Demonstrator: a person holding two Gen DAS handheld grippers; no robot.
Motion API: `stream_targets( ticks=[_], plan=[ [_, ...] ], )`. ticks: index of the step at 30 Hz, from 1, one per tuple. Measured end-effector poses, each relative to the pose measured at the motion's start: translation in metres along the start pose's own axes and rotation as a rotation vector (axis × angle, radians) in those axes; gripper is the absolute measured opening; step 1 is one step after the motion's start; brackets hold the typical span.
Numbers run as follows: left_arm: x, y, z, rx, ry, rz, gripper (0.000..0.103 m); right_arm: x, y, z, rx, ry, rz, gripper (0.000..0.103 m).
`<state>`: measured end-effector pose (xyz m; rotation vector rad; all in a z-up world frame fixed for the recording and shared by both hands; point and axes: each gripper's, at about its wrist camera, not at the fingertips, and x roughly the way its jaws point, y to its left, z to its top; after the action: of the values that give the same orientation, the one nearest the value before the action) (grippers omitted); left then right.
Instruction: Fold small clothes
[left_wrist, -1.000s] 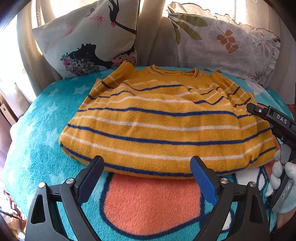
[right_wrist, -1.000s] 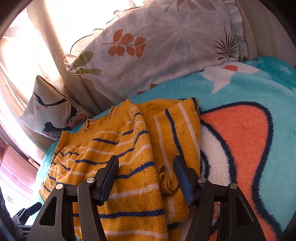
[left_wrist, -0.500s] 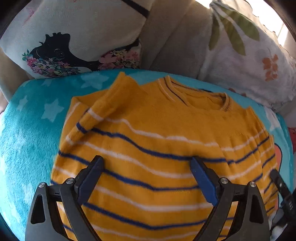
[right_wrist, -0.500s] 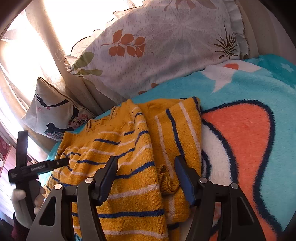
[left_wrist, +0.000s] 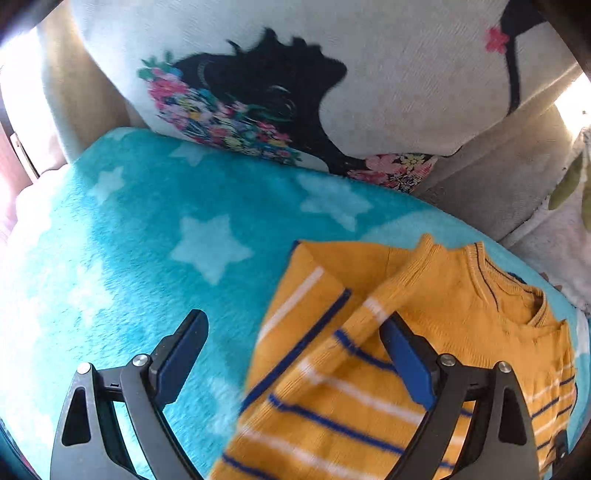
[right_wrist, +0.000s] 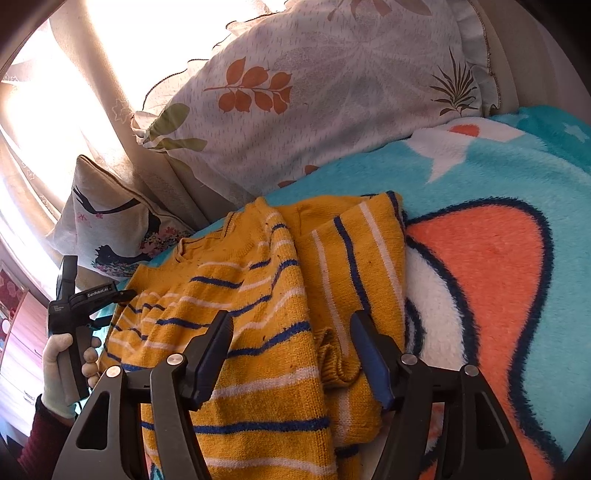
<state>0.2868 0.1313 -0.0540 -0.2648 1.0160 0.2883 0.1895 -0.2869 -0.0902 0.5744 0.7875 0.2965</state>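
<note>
Atop the turquoise blanket lies the sweater, both grippers' fingers spread, empty.

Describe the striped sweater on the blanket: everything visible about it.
The sweater is a small mustard-yellow knit with thin navy and white stripes and a ribbed round collar edged in navy. It lies flat on the fluffy turquoise blanket, both sleeves already folded inward across the body, one ribbed cuff curled near the right tool. That tool's open jaws hover over its sleeve side; the left tool hangs open over the opposite shoulder.
</note>
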Motion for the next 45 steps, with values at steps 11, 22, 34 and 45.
stream_targets(
  ticks=[11, 22, 34, 45],
  plan=[
    [-0.133, 0.006, -0.085, 0.148, -0.287, -0.05, 0.094, 0.0, 0.0, 0.0, 0.004, 0.0, 0.005, 0.071],
    [-0.18, 0.003, -0.149, 0.225, -0.371, 0.016, 0.094, 0.002, 0.0, 0.0, 0.0, 0.005, 0.004, 0.071],
    [-0.17, 0.03, -0.173, 0.166, -0.297, -0.025, 0.094, -0.062, 0.019, -0.02, -0.043, -0.115, -0.109, 0.072],
    [-0.146, 0.039, -0.171, 0.127, -0.241, -0.042, 0.094, -0.093, 0.086, -0.027, -0.18, -0.175, -0.047, 0.073]
  ],
)
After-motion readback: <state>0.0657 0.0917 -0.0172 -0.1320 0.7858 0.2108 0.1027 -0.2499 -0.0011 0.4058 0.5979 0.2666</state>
